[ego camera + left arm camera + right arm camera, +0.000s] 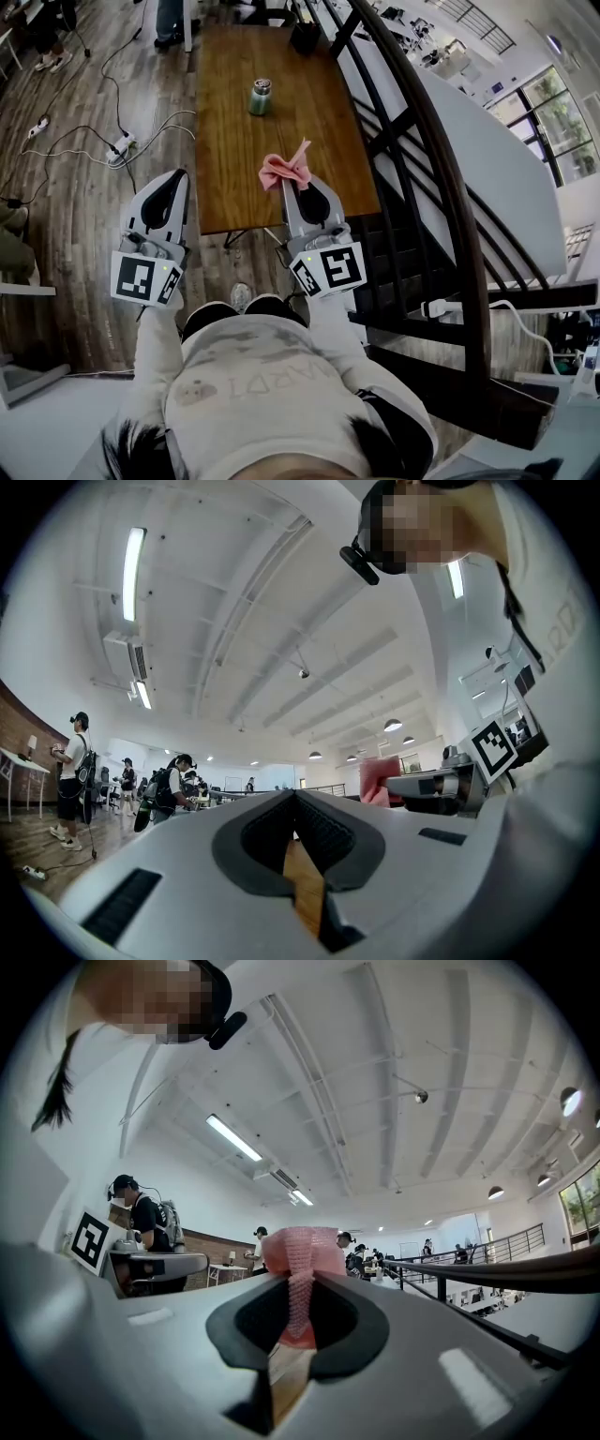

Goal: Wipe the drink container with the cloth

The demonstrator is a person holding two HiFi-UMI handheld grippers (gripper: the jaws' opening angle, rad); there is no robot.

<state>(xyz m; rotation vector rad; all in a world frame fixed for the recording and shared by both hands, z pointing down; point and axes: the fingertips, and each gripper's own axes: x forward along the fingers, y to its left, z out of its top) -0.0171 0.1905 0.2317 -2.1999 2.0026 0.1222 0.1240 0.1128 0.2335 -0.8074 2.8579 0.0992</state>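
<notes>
right gripper [298,185] pinching the pink cloth [284,170]
i see its fingers clamped on the cloth over the table's [225,187] near right edge. the drink container [260,97] stands well apart, far along the table. left gripper [177,175] fingers are pressed together on nothing.

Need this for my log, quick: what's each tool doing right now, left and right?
Left tool: closed, nothing in it.
Right tool: closed on the pink cloth.
</notes>
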